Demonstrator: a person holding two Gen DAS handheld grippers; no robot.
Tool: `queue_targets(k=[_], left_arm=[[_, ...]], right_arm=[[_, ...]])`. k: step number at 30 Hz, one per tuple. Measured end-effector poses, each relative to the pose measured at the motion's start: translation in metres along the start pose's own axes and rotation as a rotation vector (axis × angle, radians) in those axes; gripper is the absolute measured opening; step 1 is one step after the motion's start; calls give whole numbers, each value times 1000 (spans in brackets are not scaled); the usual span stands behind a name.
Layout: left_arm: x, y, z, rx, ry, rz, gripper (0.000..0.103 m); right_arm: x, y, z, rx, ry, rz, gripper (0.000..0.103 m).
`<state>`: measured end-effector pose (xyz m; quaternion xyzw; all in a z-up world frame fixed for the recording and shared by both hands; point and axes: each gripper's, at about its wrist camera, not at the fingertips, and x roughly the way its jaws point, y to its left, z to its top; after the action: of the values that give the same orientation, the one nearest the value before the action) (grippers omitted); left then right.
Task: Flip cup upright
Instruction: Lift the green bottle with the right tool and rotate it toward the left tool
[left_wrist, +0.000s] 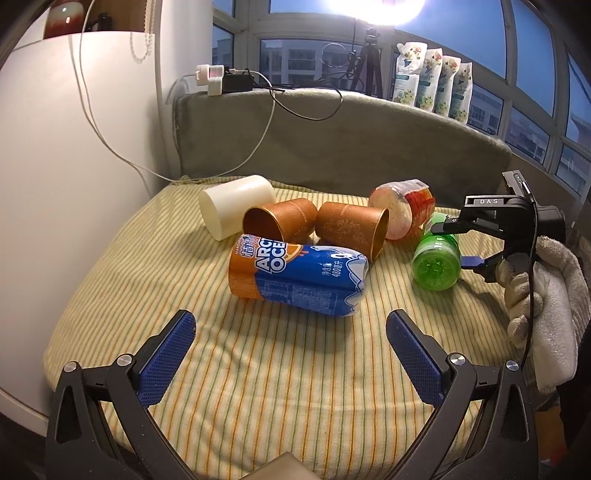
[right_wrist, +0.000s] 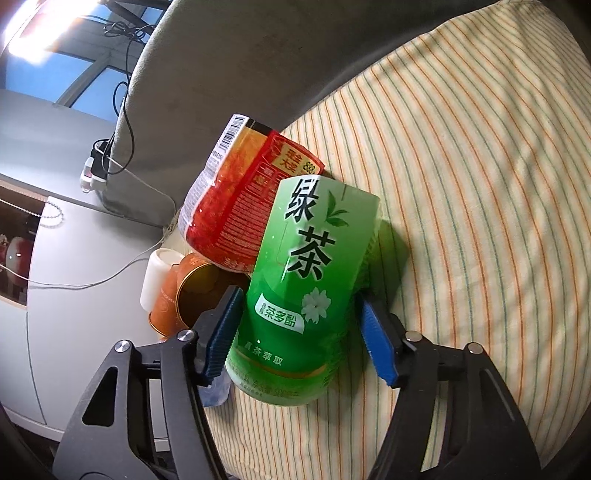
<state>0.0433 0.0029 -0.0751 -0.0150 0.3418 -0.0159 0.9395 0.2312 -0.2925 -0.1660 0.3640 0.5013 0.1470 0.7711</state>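
My right gripper has its jaws straddling the green tea cup, which lies on its side on the striped cushion; they look clamped, but the contact's hard to see. Only the left view shows my left gripper, jaws wide apart, near the blue-orange cup.

- The left tongs are open wide, with both blue pads far apart at 7 and 5 o'clock of the left wrist view, and nothing is between them.
- The right tongs have their blue pads on both sides of the green cup; the left pad touches it.
- A hand in a white glove holds the right tongs at 3 o'clock of the left wrist view.
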Motion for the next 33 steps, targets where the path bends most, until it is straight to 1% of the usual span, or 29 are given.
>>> queue_targets(k=[6, 9, 14, 16, 20, 25, 27, 29, 33], left_arm=[[0, 0, 0, 0, -1, 0, 102], [0, 1, 1, 3, -1, 2, 102], [-2, 1, 2, 4, -8, 2, 102], [-2, 2, 3, 3, -8, 1, 102], [-2, 2, 4, 3, 2, -7, 102], [-2, 2, 6, -5, 23, -35, 102], [0, 4, 8, -14, 35, -44, 102], [3, 7, 10, -32, 59, -65, 102], [15, 13, 13, -86, 132, -131, 102]], right_arm=[[-4, 2, -4, -14, 10, 36, 63], [-14, 1, -8, -23, 7, 68, 63], [-26, 3, -15, -48, 17, 95, 63], [-30, 5, -20, -65, 43, 110, 63], [-31, 16, -34, -136, 96, 100, 63], [-19, 31, -63, -228, 220, 90, 63], [-16, 34, -73, -258, 248, 80, 63], [-10, 40, -84, -287, 277, 64, 63], [0, 44, -100, -340, 328, 33, 63]])
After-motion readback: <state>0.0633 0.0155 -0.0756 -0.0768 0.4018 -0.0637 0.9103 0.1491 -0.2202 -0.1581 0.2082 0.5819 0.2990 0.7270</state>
